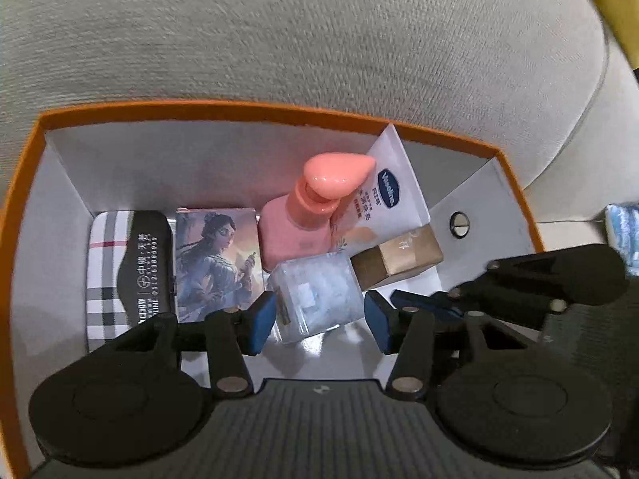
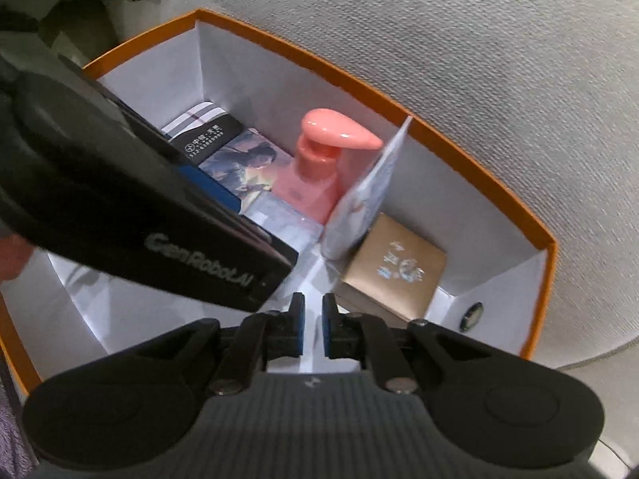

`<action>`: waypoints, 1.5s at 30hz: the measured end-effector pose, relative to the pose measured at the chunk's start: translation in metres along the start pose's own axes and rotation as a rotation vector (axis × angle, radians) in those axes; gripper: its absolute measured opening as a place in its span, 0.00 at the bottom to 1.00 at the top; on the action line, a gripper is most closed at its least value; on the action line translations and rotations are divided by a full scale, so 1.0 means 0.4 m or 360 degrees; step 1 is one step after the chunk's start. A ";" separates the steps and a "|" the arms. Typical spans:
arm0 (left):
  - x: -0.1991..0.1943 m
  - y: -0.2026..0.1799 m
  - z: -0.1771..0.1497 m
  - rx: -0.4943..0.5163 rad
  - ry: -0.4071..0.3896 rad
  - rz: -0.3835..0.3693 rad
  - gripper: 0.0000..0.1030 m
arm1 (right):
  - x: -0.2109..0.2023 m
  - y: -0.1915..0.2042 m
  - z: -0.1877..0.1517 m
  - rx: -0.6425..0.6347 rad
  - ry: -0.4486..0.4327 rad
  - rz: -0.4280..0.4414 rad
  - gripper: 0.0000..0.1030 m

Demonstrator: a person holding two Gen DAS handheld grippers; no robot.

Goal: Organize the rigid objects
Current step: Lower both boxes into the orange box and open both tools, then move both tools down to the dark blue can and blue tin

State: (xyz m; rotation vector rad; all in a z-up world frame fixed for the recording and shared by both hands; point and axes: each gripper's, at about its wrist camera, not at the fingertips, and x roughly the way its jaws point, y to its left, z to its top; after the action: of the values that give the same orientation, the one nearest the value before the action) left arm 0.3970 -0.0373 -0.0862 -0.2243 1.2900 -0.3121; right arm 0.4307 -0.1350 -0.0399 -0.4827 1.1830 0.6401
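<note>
- Orange-rimmed box (image 1: 223,107) with white inner walls, standing on grey woven upholstery (image 1: 319,40); all items below lie inside it, placed relative to the pink pump bottle.
- Pink pump bottle (image 1: 295,223), upright near the box's far wall, coral pump head (image 1: 339,173) pointing toward the tube.
- White Vaseline tube (image 1: 393,191), leaning against the bottle on the pump-spout side, crimped end up.
- Illustrated card box (image 1: 217,263), flat, just beside the bottle on the opposite side.
- Plaid tin with black label (image 1: 127,271), flat, beyond the card box from the bottle, touching it.
- Clear plastic case (image 1: 319,295), tilted, directly in front of the bottle.
- Gold-brown carton (image 2: 395,267), beneath the tube's lower end, beside the clear case.
- Left gripper (image 1: 319,315): fingers spread wide, blue pads either side of the clear case without clamping it.
- Right gripper (image 2: 313,319): fingers nearly together, a narrow gap between them, nothing held, low inside the box in front of the carton.
</note>
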 end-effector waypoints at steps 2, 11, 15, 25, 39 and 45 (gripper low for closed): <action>-0.022 0.011 -0.005 0.0016 -0.0030 -0.0025 0.57 | 0.004 0.011 0.007 -0.0020 0.0004 0.0007 0.24; -0.114 0.081 -0.021 0.0010 -0.0143 -0.0017 0.56 | 0.041 0.057 0.049 -0.0069 0.0049 0.0026 0.25; -0.132 0.096 -0.020 0.0013 -0.0167 -0.0030 0.56 | 0.050 0.072 0.066 -0.0051 0.0073 0.0012 0.25; -0.198 0.076 -0.069 0.0106 -0.0224 -0.0026 0.56 | 0.015 0.071 0.088 -0.0011 0.0057 -0.0026 0.25; -0.438 0.024 -0.356 0.0084 -0.0539 -0.0167 0.56 | -0.292 0.168 -0.134 0.0315 -0.0478 0.0037 0.32; -0.385 0.046 -0.507 -0.0134 -0.0573 -0.0192 0.56 | -0.280 0.251 -0.309 0.0553 -0.0598 0.0059 0.32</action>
State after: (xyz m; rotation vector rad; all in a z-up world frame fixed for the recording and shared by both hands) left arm 0.1655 0.0359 -0.0068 -0.4120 0.9359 -0.3047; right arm 0.2502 -0.1654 0.0262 -0.0416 0.9196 0.5146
